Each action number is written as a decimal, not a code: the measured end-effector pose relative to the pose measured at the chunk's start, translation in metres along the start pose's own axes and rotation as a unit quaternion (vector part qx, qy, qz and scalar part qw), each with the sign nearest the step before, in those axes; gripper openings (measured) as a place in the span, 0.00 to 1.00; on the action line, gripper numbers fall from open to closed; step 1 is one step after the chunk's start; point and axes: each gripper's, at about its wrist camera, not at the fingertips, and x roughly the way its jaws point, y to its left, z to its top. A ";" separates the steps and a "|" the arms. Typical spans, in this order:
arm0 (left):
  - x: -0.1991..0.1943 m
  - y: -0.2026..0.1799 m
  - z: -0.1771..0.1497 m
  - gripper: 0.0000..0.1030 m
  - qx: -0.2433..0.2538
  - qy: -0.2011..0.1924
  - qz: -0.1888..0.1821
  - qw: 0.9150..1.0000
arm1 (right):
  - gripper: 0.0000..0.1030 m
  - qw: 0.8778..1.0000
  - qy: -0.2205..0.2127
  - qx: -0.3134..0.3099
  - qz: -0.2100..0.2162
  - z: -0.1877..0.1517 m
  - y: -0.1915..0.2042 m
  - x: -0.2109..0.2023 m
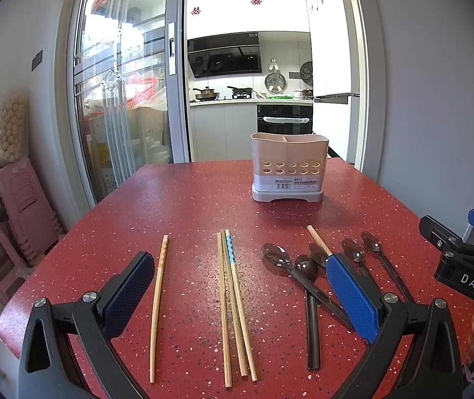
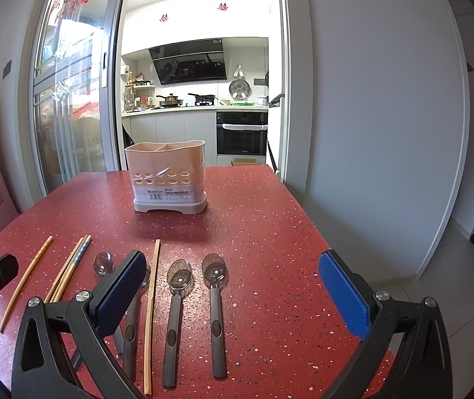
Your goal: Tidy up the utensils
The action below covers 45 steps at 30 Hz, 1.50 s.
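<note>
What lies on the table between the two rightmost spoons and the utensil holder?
Nothing: bare red table runs from the two spoons to the utensil holder, clearest in the right wrist view.

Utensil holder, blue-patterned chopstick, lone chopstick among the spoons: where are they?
Utensil holder (image 2: 167, 179): right wrist view, front wall.
Blue-patterned chopstick (image 1: 230, 252): left wrist view, patterned upper end.
Lone chopstick (image 2: 152, 299): right wrist view, mid-shaft.
</note>
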 end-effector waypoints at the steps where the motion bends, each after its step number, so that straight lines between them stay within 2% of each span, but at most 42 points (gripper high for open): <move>1: 0.000 0.000 0.000 1.00 0.002 0.001 0.003 1.000 | 1.00 1.000 0.000 0.000 0.000 0.000 0.000 0.000; 8: 0.006 0.004 0.000 1.00 0.001 0.031 0.021 0.999 | 1.00 1.000 0.001 0.004 0.001 -0.002 0.000 0.000; 12: 0.015 0.014 -0.002 1.00 -0.031 0.072 -0.006 0.997 | 1.00 1.000 0.007 0.006 0.007 0.002 -0.001 0.003; 14: 0.022 0.015 -0.006 1.00 -0.023 0.103 -0.004 0.994 | 1.00 1.000 0.021 0.002 0.011 0.006 -0.002 0.009; 17: 0.036 0.016 -0.012 1.00 -0.009 0.150 0.000 0.989 | 1.00 0.998 0.064 0.004 0.019 0.010 -0.008 0.026; 18: 0.040 0.019 -0.011 1.00 -0.010 0.164 -0.008 0.986 | 1.00 0.994 0.106 0.008 0.031 0.013 -0.012 0.041; 21: 0.056 0.030 -0.008 1.00 0.002 0.175 0.016 0.984 | 1.00 0.981 0.189 0.005 0.049 0.012 -0.018 0.073; 22: 0.062 0.035 -0.005 1.00 -0.002 0.186 0.019 0.982 | 1.00 0.978 0.201 0.004 0.052 0.011 -0.019 0.078; 24: 0.078 0.053 0.002 1.00 -0.017 0.207 0.049 0.977 | 1.00 0.962 0.265 -0.003 0.063 0.007 -0.022 0.102; 27: 0.102 0.076 0.006 1.00 -0.017 0.242 0.086 0.966 | 1.00 0.944 0.323 -0.020 0.066 -0.002 -0.022 0.122; 29: 0.118 0.086 0.005 1.00 -0.021 0.271 0.087 0.958 | 0.99 0.934 0.351 -0.031 0.067 -0.007 -0.020 0.131; 35: 0.155 0.108 -0.002 1.00 -0.032 0.343 0.063 0.937 | 0.72 0.906 0.414 -0.057 0.072 -0.015 -0.007 0.152; 36: 0.159 0.108 -0.004 1.00 -0.033 0.347 0.062 0.935 | 0.67 0.901 0.425 -0.055 0.071 -0.014 -0.004 0.156; 38: 0.156 0.113 -0.002 0.99 -0.033 0.350 0.054 0.935 | 0.65 0.896 0.434 -0.061 0.067 -0.014 0.001 0.161; 42: 0.161 0.112 0.002 0.87 -0.037 0.369 0.028 0.928 | 0.60 0.883 0.458 -0.083 0.063 -0.010 0.015 0.172; 44: 0.162 0.107 0.004 0.77 -0.027 0.378 0.013 0.926 | 0.53 0.879 0.464 -0.089 0.067 -0.011 0.019 0.174; 45: 0.167 0.103 0.005 0.65 -0.024 0.379 0.005 0.925 | 0.49 0.873 0.474 -0.085 0.074 -0.008 0.019 0.176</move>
